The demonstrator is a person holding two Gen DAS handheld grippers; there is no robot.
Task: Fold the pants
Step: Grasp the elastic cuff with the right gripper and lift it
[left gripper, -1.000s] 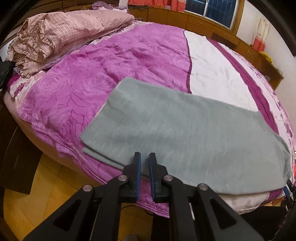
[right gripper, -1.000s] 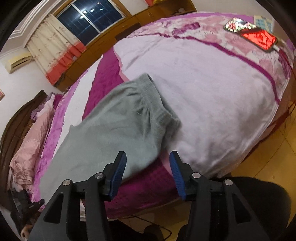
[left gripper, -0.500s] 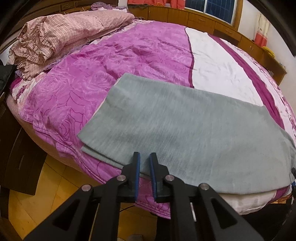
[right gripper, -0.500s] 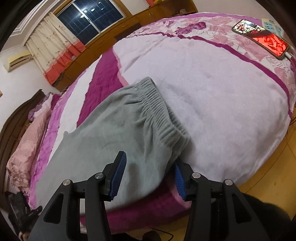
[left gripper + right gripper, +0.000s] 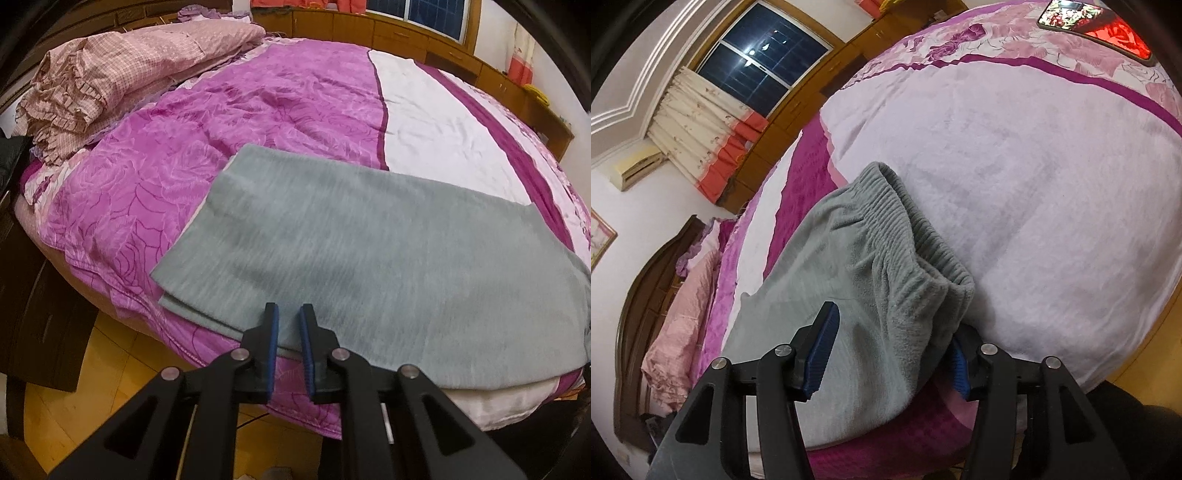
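Grey pants [image 5: 369,258] lie flat, folded lengthwise, across the near side of a bed. Just over their near edge by the leg hems hovers my left gripper [image 5: 289,308], almost shut with a thin gap and nothing pinched. In the right wrist view the ribbed waistband [image 5: 923,236] of the pants [image 5: 849,295] bunches up. Its near corner sits between the fingers of my right gripper [image 5: 892,321], whose jaws are opening. The left pad [image 5: 822,350] stands off the cloth, and the right finger is partly hidden behind the waistband corner.
The bed wears a purple rose-patterned cover [image 5: 258,110] with a pale middle panel [image 5: 1034,166]. Pink checked bedding [image 5: 129,74] is piled at the head end. A red-lit flat object [image 5: 1108,26] lies at the far corner. Wooden floor [image 5: 92,369] and a dark cabinet [image 5: 22,295] border the bed.
My right gripper moved in on the waistband, whose corner now lies between its fingers, which spread slightly wider. The left gripper crept a little closer to the pants' near edge.
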